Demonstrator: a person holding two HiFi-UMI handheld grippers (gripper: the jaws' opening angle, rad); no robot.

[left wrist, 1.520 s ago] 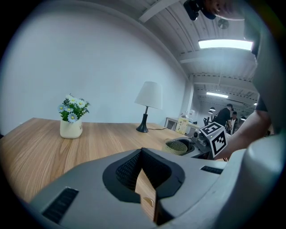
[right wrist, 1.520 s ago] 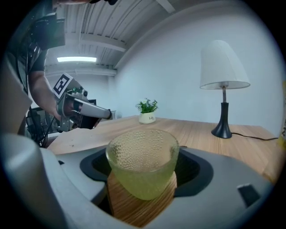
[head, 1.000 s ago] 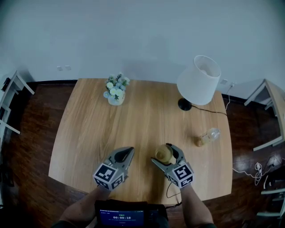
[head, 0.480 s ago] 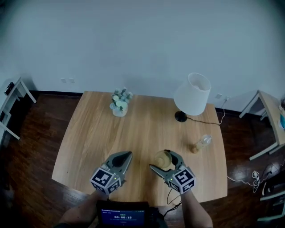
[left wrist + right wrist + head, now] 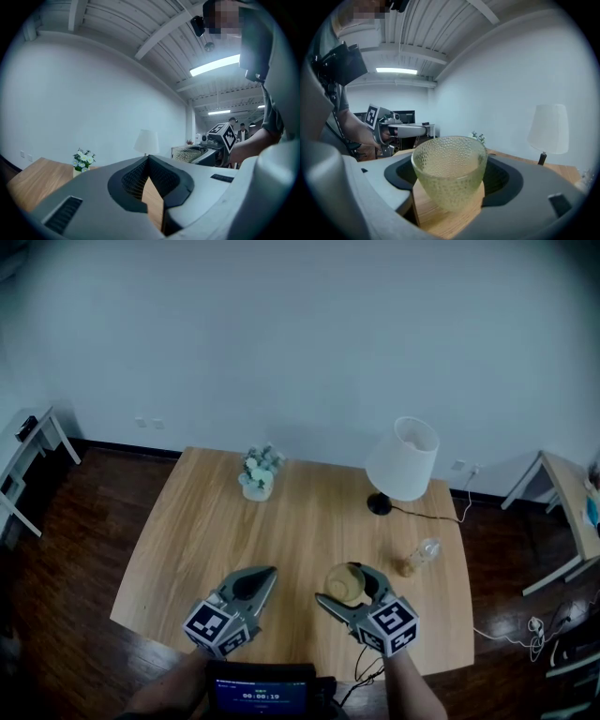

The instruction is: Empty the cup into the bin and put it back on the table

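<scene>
A pebbled, yellowish glass cup (image 5: 345, 583) sits between the jaws of my right gripper (image 5: 350, 579), which is shut on it over the near part of the wooden table (image 5: 187, 531). In the right gripper view the cup (image 5: 449, 176) stands upright between the dark pads (image 5: 502, 180), with table wood below it. I cannot make out what is inside. My left gripper (image 5: 263, 575) hovers to the cup's left, jaws shut with nothing held; its tips (image 5: 148, 158) meet in the left gripper view. No bin is in view.
A white lamp (image 5: 403, 460) with a cable stands at the table's far right. A small vase of flowers (image 5: 259, 474) is at the far middle. A clear bottle (image 5: 418, 556) lies right of the cup. A side table (image 5: 562, 512) stands to the right, on dark wood floor.
The head view has pulled back, so the table looks smaller and lower. Both grippers keep their places in the view. The cup stays in the right gripper.
</scene>
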